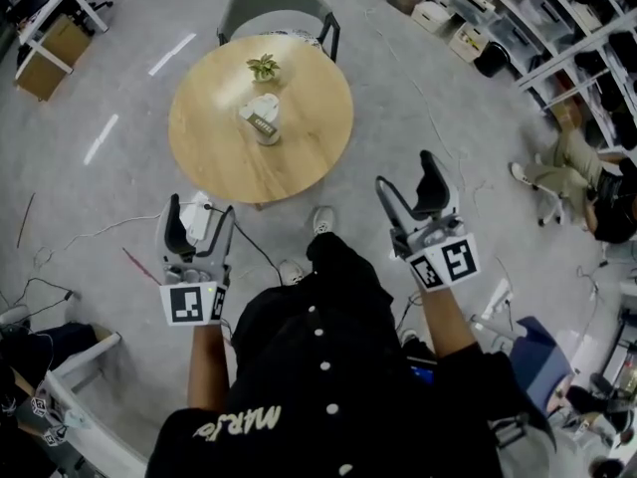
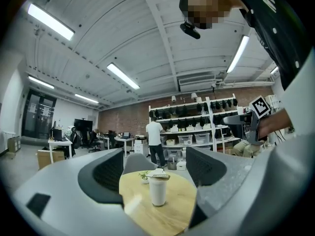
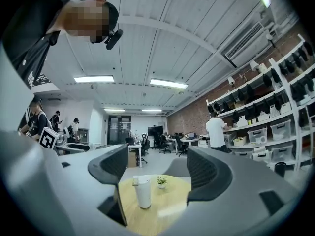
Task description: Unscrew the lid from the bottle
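A white bottle (image 1: 263,118) with its lid on stands upright near the middle of the round wooden table (image 1: 219,157). It also shows between the jaws in the left gripper view as the bottle (image 2: 158,190) and in the right gripper view as the bottle (image 3: 142,191), far off in both. My left gripper (image 1: 197,222) is held well short of the table, open and empty. My right gripper (image 1: 406,189) is out to the table's right, also open with nothing in it.
A small potted plant (image 1: 264,66) sits on the table behind the bottle. A grey chair (image 1: 277,3) stands at the far side. Shelving with boxes (image 1: 557,38) lines the right wall. Cables (image 1: 60,247) lie on the floor. A person stands at the shelves (image 2: 155,141).
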A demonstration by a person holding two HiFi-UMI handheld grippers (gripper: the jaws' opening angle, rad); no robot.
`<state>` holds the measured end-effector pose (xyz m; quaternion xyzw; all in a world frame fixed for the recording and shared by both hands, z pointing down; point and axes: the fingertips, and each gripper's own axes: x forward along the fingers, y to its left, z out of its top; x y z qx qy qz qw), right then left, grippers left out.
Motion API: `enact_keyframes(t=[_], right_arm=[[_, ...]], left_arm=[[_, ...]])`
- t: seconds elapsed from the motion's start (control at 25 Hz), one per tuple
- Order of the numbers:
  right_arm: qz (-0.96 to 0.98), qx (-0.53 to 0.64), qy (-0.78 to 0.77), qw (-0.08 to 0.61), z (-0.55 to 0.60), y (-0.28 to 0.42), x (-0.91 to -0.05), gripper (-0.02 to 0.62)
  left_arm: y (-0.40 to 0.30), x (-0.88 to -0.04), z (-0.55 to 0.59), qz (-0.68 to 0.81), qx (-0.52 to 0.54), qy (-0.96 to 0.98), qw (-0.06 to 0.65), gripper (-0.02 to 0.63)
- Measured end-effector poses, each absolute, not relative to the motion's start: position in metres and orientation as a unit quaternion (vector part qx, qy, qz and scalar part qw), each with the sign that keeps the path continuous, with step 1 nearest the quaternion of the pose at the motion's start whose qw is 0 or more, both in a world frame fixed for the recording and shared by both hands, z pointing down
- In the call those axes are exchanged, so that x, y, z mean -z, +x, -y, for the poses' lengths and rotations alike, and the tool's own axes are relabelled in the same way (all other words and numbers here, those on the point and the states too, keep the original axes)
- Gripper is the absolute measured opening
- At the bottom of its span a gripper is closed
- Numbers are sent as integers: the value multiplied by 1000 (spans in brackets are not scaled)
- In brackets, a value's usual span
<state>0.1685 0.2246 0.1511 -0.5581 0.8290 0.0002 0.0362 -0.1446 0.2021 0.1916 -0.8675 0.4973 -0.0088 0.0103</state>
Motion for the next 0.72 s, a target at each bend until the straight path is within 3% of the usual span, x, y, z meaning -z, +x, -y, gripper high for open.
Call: enact_keyframes(t=[0.44,0.72], right_arm=[[-866,-2,-498,46,-75,215,-149,367],[-894,28,-445,37,-10,216,-174,371]], left_arm=[[-91,-202,-92,-512,55,-857,32,380],[-70,-257,-61,-497,76,-864,-18,393]])
